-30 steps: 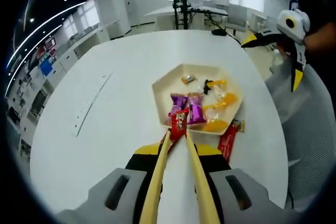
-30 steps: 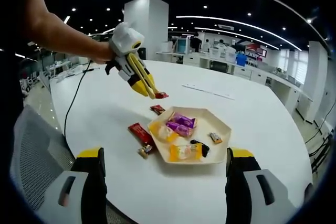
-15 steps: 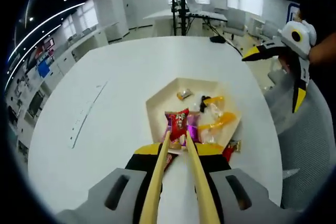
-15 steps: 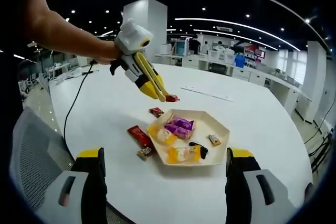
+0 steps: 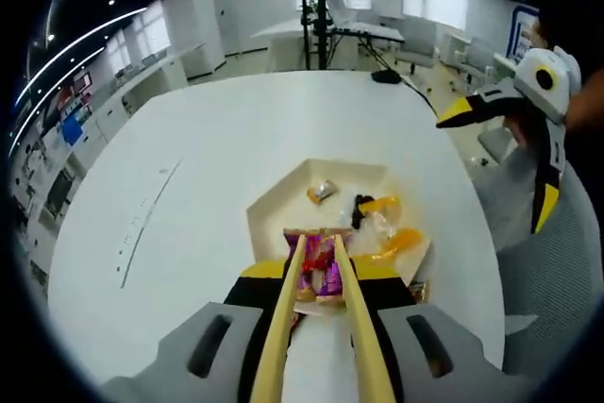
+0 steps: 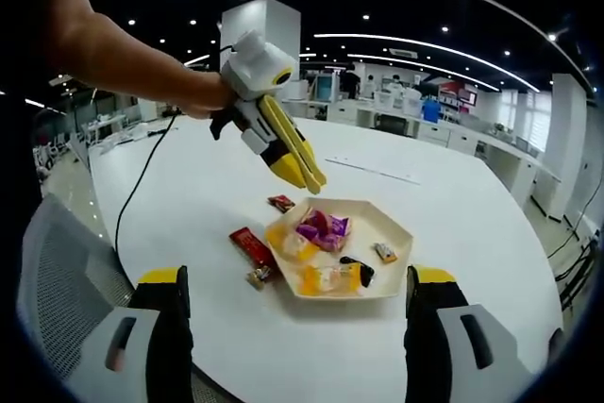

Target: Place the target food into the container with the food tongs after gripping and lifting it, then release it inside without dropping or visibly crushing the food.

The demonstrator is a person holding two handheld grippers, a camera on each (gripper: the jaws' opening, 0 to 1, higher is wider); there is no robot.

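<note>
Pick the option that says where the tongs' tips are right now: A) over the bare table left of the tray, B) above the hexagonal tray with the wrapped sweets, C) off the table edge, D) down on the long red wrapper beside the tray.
B: in the right gripper view the tongs in the left gripper hang tips-down above the tray.

My left gripper: white body, yellow and black jaws, long tan tongs.
My right gripper: grey blocks with yellow tops.
My arm: bare.
</note>
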